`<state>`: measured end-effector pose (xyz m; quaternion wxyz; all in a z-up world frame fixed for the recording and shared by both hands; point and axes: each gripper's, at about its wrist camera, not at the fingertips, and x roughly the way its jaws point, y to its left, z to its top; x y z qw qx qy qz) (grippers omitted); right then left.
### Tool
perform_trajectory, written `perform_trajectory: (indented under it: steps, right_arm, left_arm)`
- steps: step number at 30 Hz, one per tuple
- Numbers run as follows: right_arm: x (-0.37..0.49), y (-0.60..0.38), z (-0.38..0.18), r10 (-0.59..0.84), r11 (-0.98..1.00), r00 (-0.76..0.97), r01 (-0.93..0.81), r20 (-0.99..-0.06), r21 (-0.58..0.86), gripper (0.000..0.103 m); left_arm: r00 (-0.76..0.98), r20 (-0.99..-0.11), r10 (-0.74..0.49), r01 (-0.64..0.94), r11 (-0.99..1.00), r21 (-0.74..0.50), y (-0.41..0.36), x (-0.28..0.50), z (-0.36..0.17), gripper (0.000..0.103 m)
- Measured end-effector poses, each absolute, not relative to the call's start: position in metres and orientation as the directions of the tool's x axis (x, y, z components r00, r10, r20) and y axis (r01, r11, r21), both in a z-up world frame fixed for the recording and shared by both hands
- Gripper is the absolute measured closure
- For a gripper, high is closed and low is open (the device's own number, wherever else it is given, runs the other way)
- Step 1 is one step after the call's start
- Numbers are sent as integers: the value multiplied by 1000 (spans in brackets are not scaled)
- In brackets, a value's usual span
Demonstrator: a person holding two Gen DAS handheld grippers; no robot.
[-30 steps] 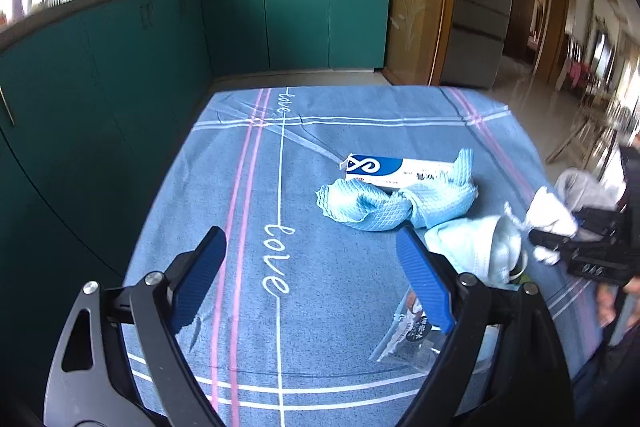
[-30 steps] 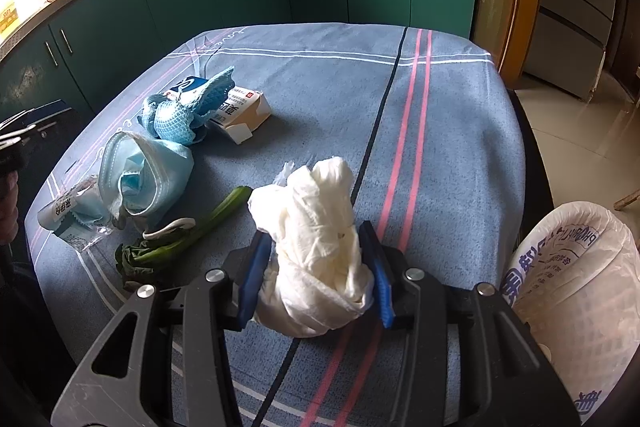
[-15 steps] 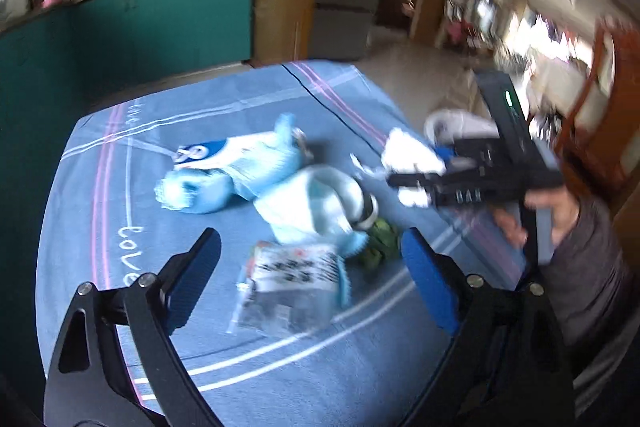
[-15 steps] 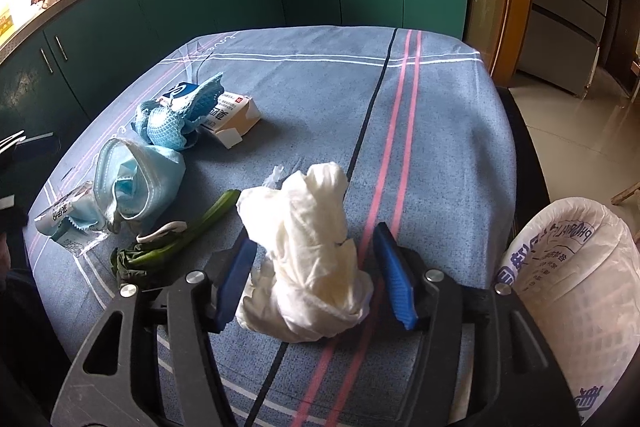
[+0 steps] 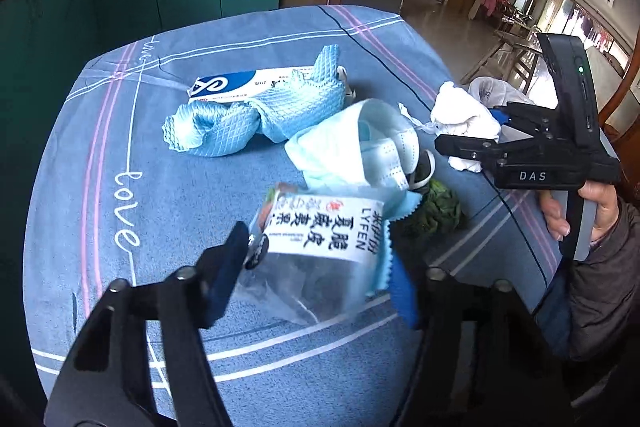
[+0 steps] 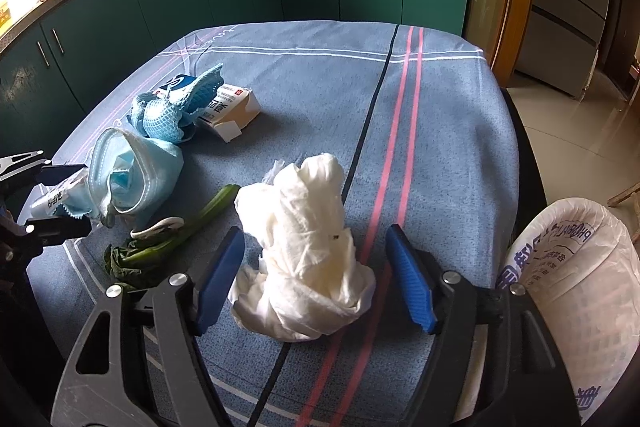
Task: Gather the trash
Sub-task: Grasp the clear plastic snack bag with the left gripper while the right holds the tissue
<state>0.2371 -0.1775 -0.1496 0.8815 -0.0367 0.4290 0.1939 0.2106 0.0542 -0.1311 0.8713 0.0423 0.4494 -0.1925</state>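
Note:
A clear snack wrapper (image 5: 320,227) with a white printed label sits between the jaws of my left gripper (image 5: 316,279). The jaws are closing and both pads touch its edges, bowing it upward. A crumpled white tissue wad (image 6: 304,239) stands on the blue tablecloth between the pads of my right gripper (image 6: 315,255). Those jaws are opening and stand clear of the wad on both sides. In the left wrist view a hand holds the right gripper (image 5: 476,131) at the table's right edge.
A light blue face mask (image 5: 360,147), a blue netted cloth (image 5: 248,119) draped over a white and blue box (image 5: 228,85), and a green leafy stalk (image 6: 176,239) lie on the cloth. A bin lined with a white bag (image 6: 572,291) stands off the table's right edge. Teal cabinets ring the room.
My left gripper swung right and down over the snack wrapper and its jaws narrowed onto it. My right gripper stayed put and let go of the tissue wad, which now rests free.

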Motion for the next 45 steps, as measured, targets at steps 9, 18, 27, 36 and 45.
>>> perform_trajectory:
  steps: [9,18,27,36,45]
  right_arm:
    - [237,-177,-150,306,923,556,-373,-773,97,27]
    - [233,-169,-151,293,919,559,-390,-775,66,36]
    - [229,-168,-147,297,913,566,-403,-769,56,52]
    - [229,-168,-147,297,913,566,-403,-769,56,52]
    - [227,-170,-145,309,913,569,-401,-762,72,57]
  left_arm:
    - [535,-791,-295,378,921,-88,52,210,-128,47]
    - [603,-745,-286,309,944,-113,77,212,-113,48]
    - [678,-655,-333,305,939,-161,90,202,-89,48]
    - [686,-654,-320,293,944,-155,89,204,-91,48]
    - [718,-615,-328,276,944,-182,97,201,-83,48]
